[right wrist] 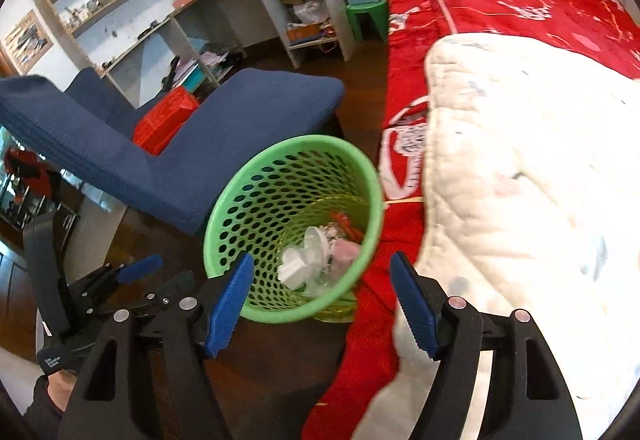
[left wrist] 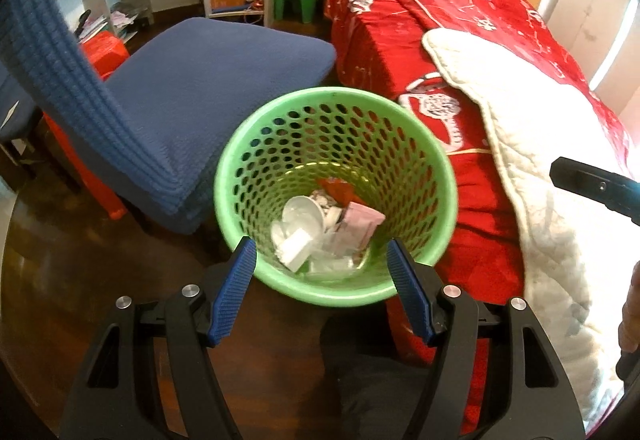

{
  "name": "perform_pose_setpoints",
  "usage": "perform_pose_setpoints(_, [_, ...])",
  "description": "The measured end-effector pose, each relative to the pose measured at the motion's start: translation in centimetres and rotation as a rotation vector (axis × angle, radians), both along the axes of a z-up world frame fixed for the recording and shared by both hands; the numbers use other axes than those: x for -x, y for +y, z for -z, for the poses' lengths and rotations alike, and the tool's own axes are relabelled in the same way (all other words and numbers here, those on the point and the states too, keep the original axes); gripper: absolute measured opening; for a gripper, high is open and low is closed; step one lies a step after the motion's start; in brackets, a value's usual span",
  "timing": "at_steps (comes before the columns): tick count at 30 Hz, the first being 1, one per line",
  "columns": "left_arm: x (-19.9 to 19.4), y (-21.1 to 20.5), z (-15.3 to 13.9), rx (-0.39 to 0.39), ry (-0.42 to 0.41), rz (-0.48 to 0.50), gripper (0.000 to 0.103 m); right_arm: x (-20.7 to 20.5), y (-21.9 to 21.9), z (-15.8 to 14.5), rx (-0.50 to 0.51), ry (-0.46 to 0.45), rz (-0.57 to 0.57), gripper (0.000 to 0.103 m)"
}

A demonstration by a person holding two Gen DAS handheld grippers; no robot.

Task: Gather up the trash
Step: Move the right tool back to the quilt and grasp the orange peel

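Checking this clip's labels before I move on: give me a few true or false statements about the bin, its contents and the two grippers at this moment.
1. The green basket already holds trash. True: white plastic pieces and a pink wrapper lie at its bottom.
2. The left gripper is shut on a piece of trash. False: its jaws stand apart with nothing between them.
3. The basket stands between the blue chair and the bed with the red blanket. True.
4. The right gripper is open and holds nothing. True.
5. The basket has solid walls. False: its walls are perforated with holes.
6. A white quilt covers the chair. False: it lies on the bed.
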State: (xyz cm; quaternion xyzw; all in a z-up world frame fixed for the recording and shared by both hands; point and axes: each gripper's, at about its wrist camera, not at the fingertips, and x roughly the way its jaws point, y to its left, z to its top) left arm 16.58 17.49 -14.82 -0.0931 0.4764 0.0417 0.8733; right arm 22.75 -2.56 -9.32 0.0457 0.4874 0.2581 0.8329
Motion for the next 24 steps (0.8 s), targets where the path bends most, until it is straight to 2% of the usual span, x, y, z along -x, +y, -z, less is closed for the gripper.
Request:
perform_pose_setpoints(8, [-0.6, -4.1, -1.1, 0.004, -0.015, 0.083, 0.067, 1.1, -7.4, -1.4, 0.084, -0.068, 0.122, 0.068])
perform_pose_setpoints(17, [-2.2, -11.3, -2.5, 0.034, -0.030, 0.207, 0.067, 0.4, -19.3, -0.5, 0.160, -0.051, 0.351, 0.062])
perform_pose_setpoints(24, [-3.8, -16.5, -4.1, 0.046, -0.046, 0.291, 0.067, -1.3, -24.7, 1.6, 0.187, -0.014, 0.447, 0.058])
